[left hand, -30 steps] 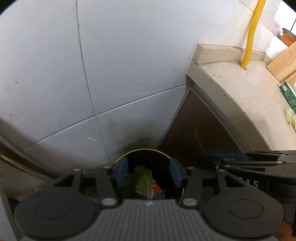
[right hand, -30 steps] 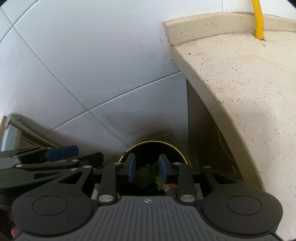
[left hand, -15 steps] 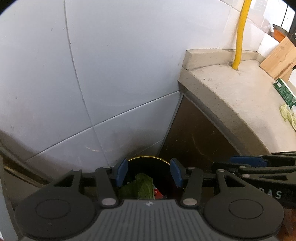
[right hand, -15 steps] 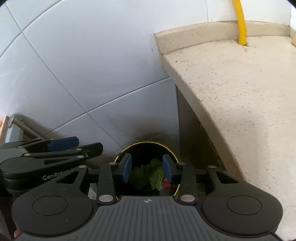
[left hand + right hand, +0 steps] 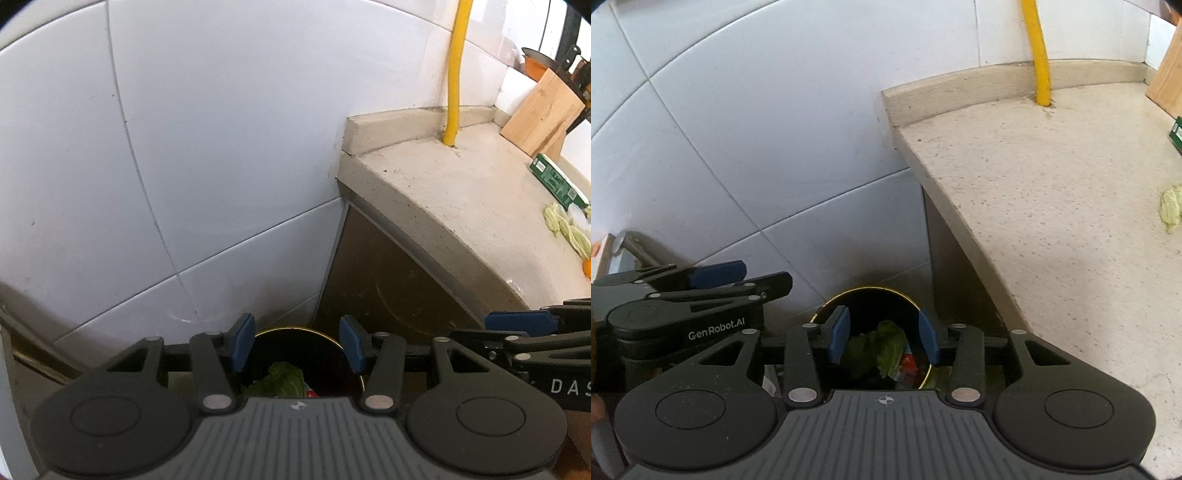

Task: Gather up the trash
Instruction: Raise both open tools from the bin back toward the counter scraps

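A dark round bin with a gold rim [image 5: 295, 328] [image 5: 864, 290] stands on the floor in the corner between the tiled wall and the counter's side. Green lettuce [image 5: 280, 382] [image 5: 882, 343] and a red wrapper [image 5: 908, 363] lie inside it. My left gripper [image 5: 296, 343] hangs open above the bin with nothing between its blue pads. My right gripper [image 5: 884, 339] is beside it over the bin, its jaws opening and bare. More leaf scraps [image 5: 569, 229] [image 5: 1171, 206] lie on the counter at the right.
The speckled stone counter [image 5: 461, 192] [image 5: 1052, 184] juts out at the right, above the bin. A yellow pipe [image 5: 456, 74] rises from its back edge. A wooden board [image 5: 539, 114] and a green box [image 5: 556, 181] sit further right. White wall tiles fill the left.
The right gripper's jaws have spread wider. Both views have lifted, so the bin sits lower in frame and more of the counter top shows.
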Available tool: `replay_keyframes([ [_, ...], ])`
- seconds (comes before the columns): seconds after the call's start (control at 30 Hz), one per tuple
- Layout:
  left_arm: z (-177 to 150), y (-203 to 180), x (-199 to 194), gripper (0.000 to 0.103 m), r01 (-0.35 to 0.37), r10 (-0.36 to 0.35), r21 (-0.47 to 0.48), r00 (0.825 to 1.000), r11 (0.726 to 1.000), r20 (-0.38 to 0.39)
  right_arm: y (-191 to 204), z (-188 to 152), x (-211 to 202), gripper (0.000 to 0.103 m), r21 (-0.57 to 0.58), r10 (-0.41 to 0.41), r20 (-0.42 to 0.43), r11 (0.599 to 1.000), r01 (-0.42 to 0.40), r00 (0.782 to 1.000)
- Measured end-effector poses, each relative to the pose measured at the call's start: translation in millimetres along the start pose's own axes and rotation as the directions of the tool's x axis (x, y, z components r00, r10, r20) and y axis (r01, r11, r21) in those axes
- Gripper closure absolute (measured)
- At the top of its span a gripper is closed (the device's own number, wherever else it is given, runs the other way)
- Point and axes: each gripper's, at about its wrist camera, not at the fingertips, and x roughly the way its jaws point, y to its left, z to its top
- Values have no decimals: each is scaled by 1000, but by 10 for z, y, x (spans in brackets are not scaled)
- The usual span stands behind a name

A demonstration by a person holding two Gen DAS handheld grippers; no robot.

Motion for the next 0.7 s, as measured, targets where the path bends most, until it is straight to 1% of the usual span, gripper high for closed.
replay_keyframes([
  [0.2,-39,-81,-26,59,-15,14,43,1000,999,12,-44,-36,-55,49,6,-18,0,1000,18,1000],
  [0.27,-49,-124,-37,58,-16,14,65,1000,998,20,-59,-35,-105,43,5,-25,6,1000,25,1000],
  [0.33,-61,-163,-39,58,-21,19,88,1000,996,24,-80,-40,-183,41,-1,-31,23,1000,31,999],
  [0.53,-96,-259,-37,58,-22,19,148,1000,989,24,-215,-101,-416,30,6,-49,51,999,49,997],
  [0.6,-114,-293,-42,58,-24,19,169,999,985,27,-284,-141,-510,29,14,-55,58,998,54,997],
  [0.67,-128,-325,-51,58,-18,13,185,999,982,30,-349,-152,-586,24,24,-59,67,998,57,996],
  [0.7,-134,-346,-53,58,-10,5,195,1000,981,30,-385,-164,-626,24,31,-63,72,998,61,995],
])
